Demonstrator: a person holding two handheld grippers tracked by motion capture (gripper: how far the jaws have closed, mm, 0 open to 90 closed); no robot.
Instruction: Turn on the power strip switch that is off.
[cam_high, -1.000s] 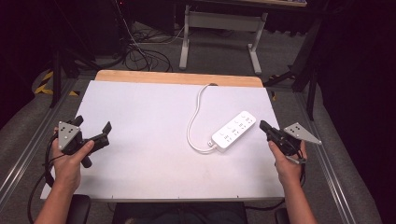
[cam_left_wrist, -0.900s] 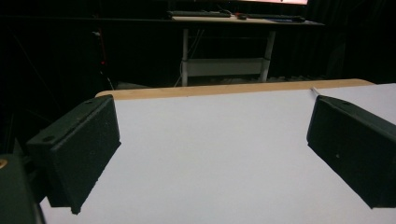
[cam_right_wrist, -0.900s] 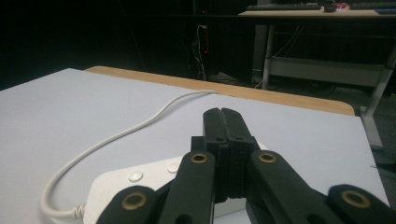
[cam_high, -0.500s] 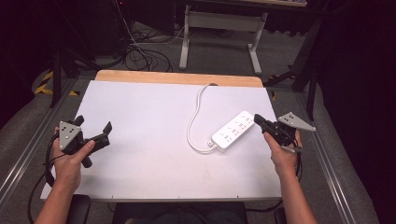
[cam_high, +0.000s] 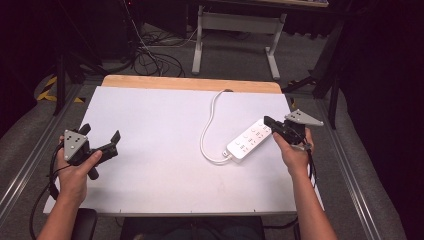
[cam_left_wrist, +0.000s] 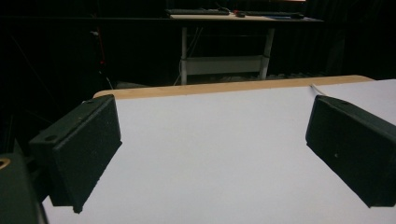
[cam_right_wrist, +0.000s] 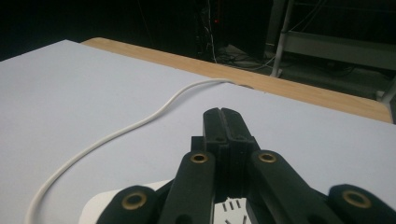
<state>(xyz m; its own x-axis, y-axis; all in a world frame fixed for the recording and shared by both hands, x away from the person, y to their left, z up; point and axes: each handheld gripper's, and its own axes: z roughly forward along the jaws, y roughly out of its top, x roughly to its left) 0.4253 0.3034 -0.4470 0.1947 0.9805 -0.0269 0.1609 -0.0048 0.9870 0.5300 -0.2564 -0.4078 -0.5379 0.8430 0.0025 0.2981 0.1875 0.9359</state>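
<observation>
While my left gripper idles near-left, fingers spread apart, the bench lies beneath. My right gripper, fingers closed together, hovers over the power strip.

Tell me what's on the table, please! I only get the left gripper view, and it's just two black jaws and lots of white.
Observer: A white power strip lies on the right side of the table.
Operator: Does it have a wire?
Observer: Yes. A white cable leaves its near end, loops left and runs to the table's far edge.
Operator: Where's the other gripper?
Observer: The right gripper is at the strip's far end, its jaws shut together with nothing between them.
</observation>
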